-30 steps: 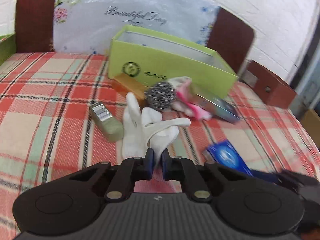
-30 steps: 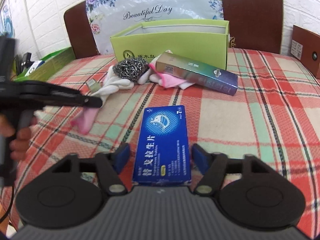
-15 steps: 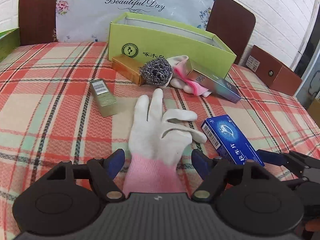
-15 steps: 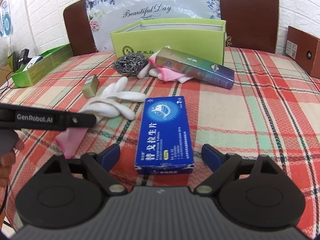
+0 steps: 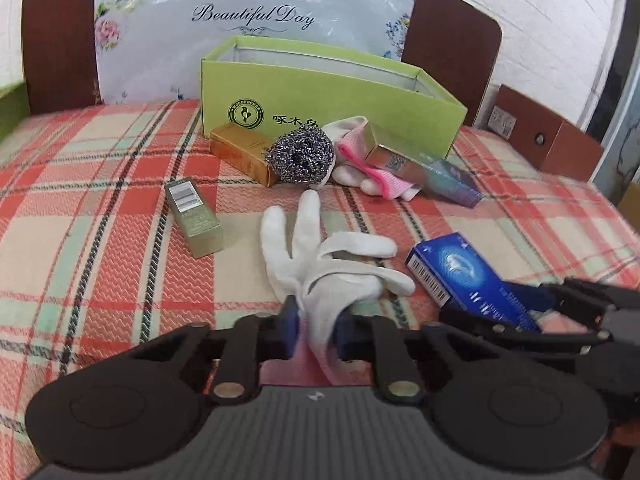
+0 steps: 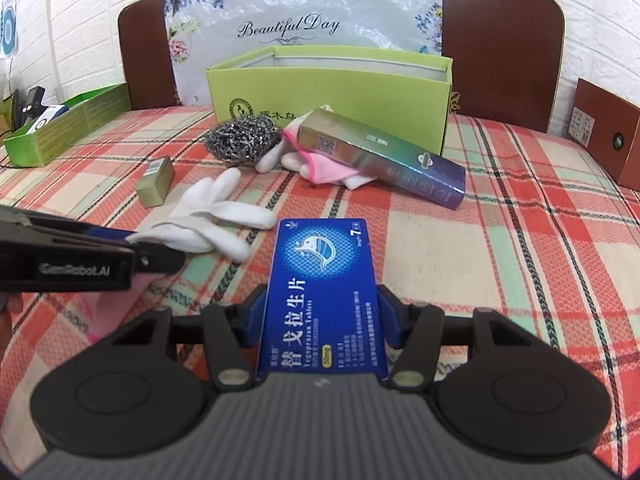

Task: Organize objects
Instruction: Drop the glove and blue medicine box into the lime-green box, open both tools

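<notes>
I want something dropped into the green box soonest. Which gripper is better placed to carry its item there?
Right, probably. The right gripper clamps the rigid blue tablet box squarely. The left gripper pinches only the limp white glove at its cuff. The green box lies ahead of both.

Counted on the plaid cloth [image 5: 80,240]: 2 gloves, 1 white glove [image 5: 320,264] in front and 1 pink-cuffed glove [image 5: 384,176] further back; 1 steel scourer [image 5: 300,156]; 4 small cartons, namely 1 blue tablet box [image 6: 322,292], 1 gold box [image 5: 244,152], 1 olive box [image 5: 194,216] and 1 long iridescent box [image 6: 380,160]; 2 open green boxes, 1 large [image 5: 328,100] and 1 at the left edge [image 6: 60,124]; 1 brown box [image 6: 608,132]; 2 grippers, left [image 5: 316,328] and right [image 6: 320,320]
</notes>
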Available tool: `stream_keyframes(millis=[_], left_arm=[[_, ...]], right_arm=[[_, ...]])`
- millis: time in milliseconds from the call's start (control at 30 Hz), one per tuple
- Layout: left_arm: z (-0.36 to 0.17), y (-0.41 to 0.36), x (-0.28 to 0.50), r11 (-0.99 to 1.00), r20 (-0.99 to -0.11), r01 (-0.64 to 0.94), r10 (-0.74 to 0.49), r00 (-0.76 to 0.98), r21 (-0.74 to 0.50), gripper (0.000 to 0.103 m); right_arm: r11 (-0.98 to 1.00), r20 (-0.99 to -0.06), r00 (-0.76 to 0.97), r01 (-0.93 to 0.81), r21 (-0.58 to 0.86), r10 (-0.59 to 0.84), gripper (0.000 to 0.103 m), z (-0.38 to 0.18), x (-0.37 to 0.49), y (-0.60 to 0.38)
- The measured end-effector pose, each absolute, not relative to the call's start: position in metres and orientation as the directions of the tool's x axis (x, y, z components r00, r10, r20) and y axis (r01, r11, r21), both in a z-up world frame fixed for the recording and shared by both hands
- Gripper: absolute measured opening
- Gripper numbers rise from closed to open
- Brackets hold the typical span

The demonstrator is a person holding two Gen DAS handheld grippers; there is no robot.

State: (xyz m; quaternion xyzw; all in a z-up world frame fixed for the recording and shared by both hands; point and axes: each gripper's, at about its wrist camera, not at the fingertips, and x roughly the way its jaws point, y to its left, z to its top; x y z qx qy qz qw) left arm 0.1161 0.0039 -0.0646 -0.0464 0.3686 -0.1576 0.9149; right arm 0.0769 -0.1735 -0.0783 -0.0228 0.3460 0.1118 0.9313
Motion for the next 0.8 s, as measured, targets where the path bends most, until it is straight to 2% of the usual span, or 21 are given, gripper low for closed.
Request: stream_keyframes(millis=[100, 333, 500, 667, 800], left_arm=[[-0.054, 0.008, 0.115, 0.928, -0.631, 0.256, -0.372, 0.680, -0.271, 0.009], [0.009, 0.005, 0.114, 0.903, -0.473, 0.341, -0.428, 0.770, -0.262, 0.009], [0.054, -0.002, 0.139, 0.907, -0.379, 0.358, -0.419, 0.825, -0.222, 0.009], [0.074, -0.013, 0.178, 0.916, -0.340, 0.352, -0.399, 0.852, -0.194, 0.009], [0.072, -0.020, 0.216, 0.912, -0.315, 0.347, -0.403, 0.860, -0.219, 0.009]], right_arm=[[0.970, -0.636, 0.738, -0.233, 0.073, 0.225, 0.055, -0.071, 0.074, -0.176], [0.964, -0.529, 0.807, -0.240, 0.111, 0.261, 0.055, -0.032, 0.071, -0.186], [0.964, -0.441, 0.858, -0.245, 0.100, 0.264, 0.055, 0.007, 0.097, -0.192], [0.971, -0.353, 0.905, -0.229, 0.067, 0.238, 0.055, 0.037, 0.134, -0.192], [0.976, -0.331, 0.919, -0.215, 0.033, 0.213, 0.055, 0.042, 0.176, -0.190]])
